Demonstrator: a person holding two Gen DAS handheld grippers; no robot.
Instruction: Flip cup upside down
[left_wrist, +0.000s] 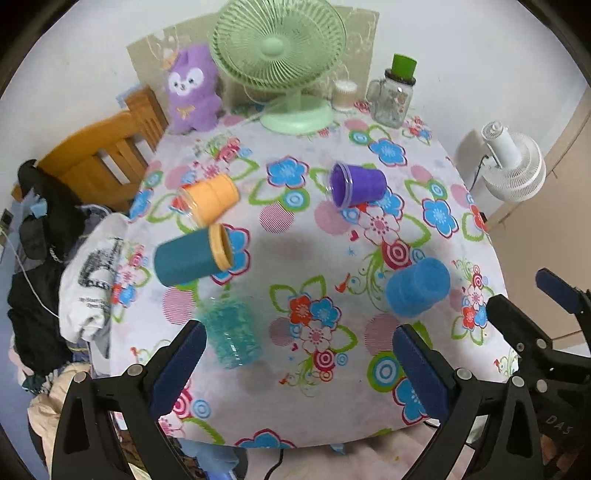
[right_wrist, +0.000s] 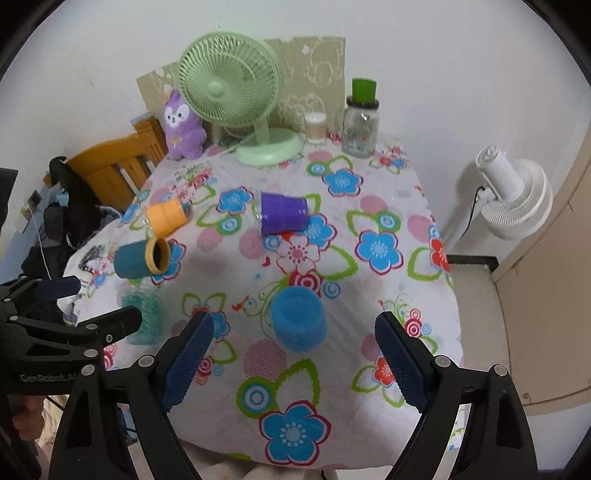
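Several cups are on the floral tablecloth (left_wrist: 295, 258). A blue cup (left_wrist: 417, 291) (right_wrist: 298, 319) stands upside down. A clear teal-patterned cup (left_wrist: 232, 334) (right_wrist: 142, 317) stands upside down near the left edge. A dark teal cup with an orange rim (left_wrist: 192, 256) (right_wrist: 142, 258), an orange cup (left_wrist: 210, 199) (right_wrist: 165, 216) and a purple cup (left_wrist: 356, 184) (right_wrist: 282, 218) lie on their sides. My left gripper (left_wrist: 295, 363) (right_wrist: 79, 302) is open and empty, its left finger beside the teal-patterned cup. My right gripper (right_wrist: 293, 363) (left_wrist: 528, 295) is open and empty, just in front of the blue cup.
A green desk fan (left_wrist: 280, 59), a purple plush toy (left_wrist: 192, 88), a glass jar with a green lid (left_wrist: 393, 96) and a small white container (left_wrist: 344, 96) stand at the table's far edge. A wooden chair (left_wrist: 103, 155) and clothes are on the left. A white fan (left_wrist: 513, 162) stands on the right.
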